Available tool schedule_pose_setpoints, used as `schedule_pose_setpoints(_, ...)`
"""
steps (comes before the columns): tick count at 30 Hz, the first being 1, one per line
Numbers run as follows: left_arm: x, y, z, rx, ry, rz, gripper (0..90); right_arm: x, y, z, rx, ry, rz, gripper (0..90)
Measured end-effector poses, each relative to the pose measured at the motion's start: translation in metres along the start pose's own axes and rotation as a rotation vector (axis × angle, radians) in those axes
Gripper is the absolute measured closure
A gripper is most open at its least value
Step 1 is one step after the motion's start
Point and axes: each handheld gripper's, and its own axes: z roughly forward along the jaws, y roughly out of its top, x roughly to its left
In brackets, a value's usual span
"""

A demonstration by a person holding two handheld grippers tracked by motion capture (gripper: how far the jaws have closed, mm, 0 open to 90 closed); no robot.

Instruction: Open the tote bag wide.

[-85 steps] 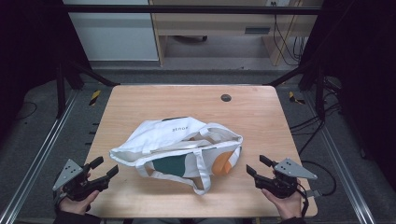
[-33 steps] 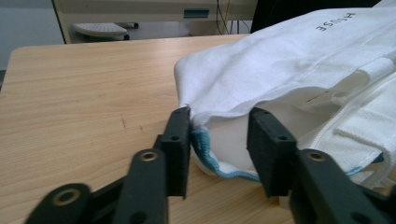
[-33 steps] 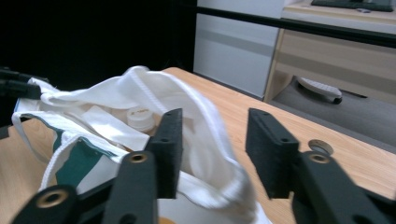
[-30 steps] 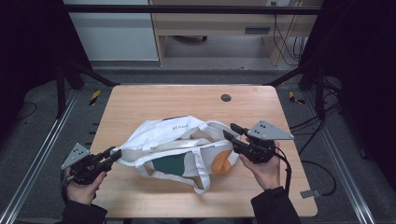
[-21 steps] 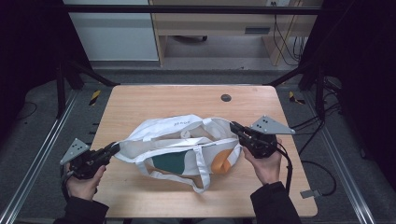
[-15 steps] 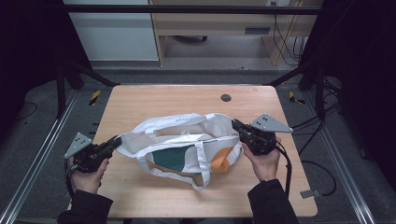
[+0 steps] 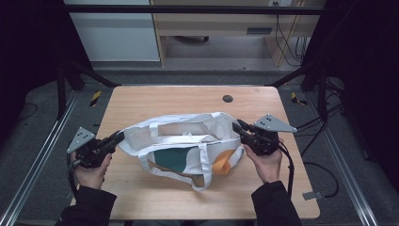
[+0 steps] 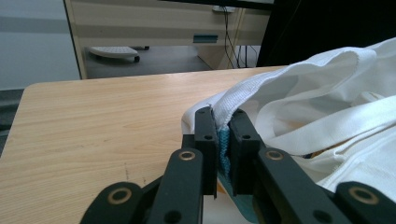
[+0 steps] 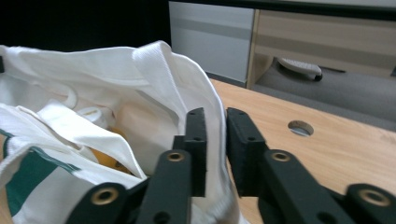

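Note:
A white tote bag (image 7: 183, 146) with a green print lies in the middle of the wooden table (image 7: 155, 101); something orange (image 7: 222, 164) shows inside at its right. My left gripper (image 7: 118, 136) is at the bag's left end. Its jaws have just closed and are shut on the thick white hem (image 8: 233, 100). My right gripper (image 7: 236, 126) is at the bag's right end. Its jaws have just been opening, and the bag's edge (image 9: 215, 140) hangs loosely between them. Between the two ends the bag's mouth is spread wide.
A round hole (image 7: 227, 99) is set in the table behind the bag, also seen as the hole (image 9: 300, 127) beyond my right jaws. Bare wood lies behind and in front of the bag. Metal rails (image 7: 42, 155) run along both sides of the table.
Both hands came in from the table's front corners to the bag's two ends. The left gripper closed on the hem and lifted it slightly. The bag's mouth got pulled wider.

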Motion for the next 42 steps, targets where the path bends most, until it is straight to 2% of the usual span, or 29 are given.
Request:
schedule_pose_setpoints(3, -0.003, 0.003, 0.000, -0.007, -0.005, 0.000, 83.9, 0.004, 0.006, 0.001, -0.023, -0.003, -0.018, 70.9)
schedule_pose_setpoints(7, -0.006, 0.004, 0.000, -0.018, -0.008, 0.011, 83.9, 0.006, 0.011, 0.005, -0.020, 0.006, -0.027, 72.4)
schedule_pose_setpoints(12, -0.005, 0.003, -0.001, -0.020, -0.017, 0.017, 83.7, 0.006, 0.010, 0.012, 0.020, 0.006, -0.031, 79.9)
schedule_pose_setpoints(14, -0.005, 0.002, 0.000, -0.019, -0.021, 0.023, 83.3, 0.004, 0.009, 0.012, 0.030, 0.010, -0.027, 87.4)
schedule_pose_setpoints(16, -0.006, 0.003, 0.001, -0.019, -0.020, 0.043, 81.7, 0.004, 0.009, 0.012, 0.034, 0.003, -0.035, 89.0)
schedule_pose_setpoints(18, -0.006, 0.005, 0.002, -0.019, 0.009, 0.070, 73.8, 0.004, 0.009, 0.012, 0.033, -0.009, -0.039, 89.2)
schedule_pose_setpoints(21, -0.006, 0.007, 0.003, -0.010, 0.019, 0.093, 71.8, 0.003, 0.009, 0.014, 0.020, -0.015, -0.039, 89.4)
schedule_pose_setpoints(23, -0.007, 0.011, 0.007, 0.005, 0.035, 0.131, 73.4, 0.002, 0.010, 0.017, 0.017, -0.022, -0.036, 89.4)
schedule_pose_setpoints(25, -0.007, 0.012, 0.009, 0.004, 0.034, 0.132, 75.9, 0.002, 0.010, 0.020, 0.017, -0.023, -0.035, 89.4)
schedule_pose_setpoints(27, -0.006, 0.015, 0.014, -0.001, 0.022, 0.113, 80.7, -0.001, 0.013, 0.026, 0.027, -0.038, -0.026, 89.4)
schedule_pose_setpoints(32, -0.005, 0.018, 0.022, 0.006, 0.029, 0.092, 82.7, -0.006, 0.016, 0.039, 0.044, -0.079, -0.007, 89.4)
schedule_pose_setpoints(33, -0.005, 0.019, 0.023, 0.004, 0.040, 0.085, 80.8, -0.007, 0.017, 0.041, 0.048, -0.085, -0.009, 89.4)
schedule_pose_setpoints(34, -0.005, 0.019, 0.023, 0.004, 0.040, 0.085, 73.8, -0.007, 0.017, 0.042, 0.052, -0.089, -0.003, 89.4)
schedule_pose_setpoints(35, -0.005, 0.019, 0.021, 0.003, 0.061, 0.081, 65.5, -0.008, 0.016, 0.042, 0.053, -0.092, 0.001, 89.4)
schedule_pose_setpoints(36, -0.004, 0.019, 0.016, -0.005, 0.062, 0.065, 62.5, -0.008, 0.016, 0.042, 0.055, -0.091, 0.000, 89.3)
schedule_pose_setpoints(38, -0.004, 0.020, 0.011, -0.017, 0.074, 0.065, 54.8, -0.008, 0.016, 0.041, 0.059, -0.092, 0.002, 89.3)
schedule_pose_setpoints(40, -0.005, 0.020, 0.000, -0.049, 0.087, 0.064, 54.4, -0.008, 0.015, 0.039, 0.057, -0.093, 0.004, 89.2)
schedule_pose_setpoints(42, -0.010, 0.021, -0.016, -0.077, 0.073, 0.062, 54.7, -0.006, 0.016, 0.037, 0.058, -0.091, 0.002, 89.1)
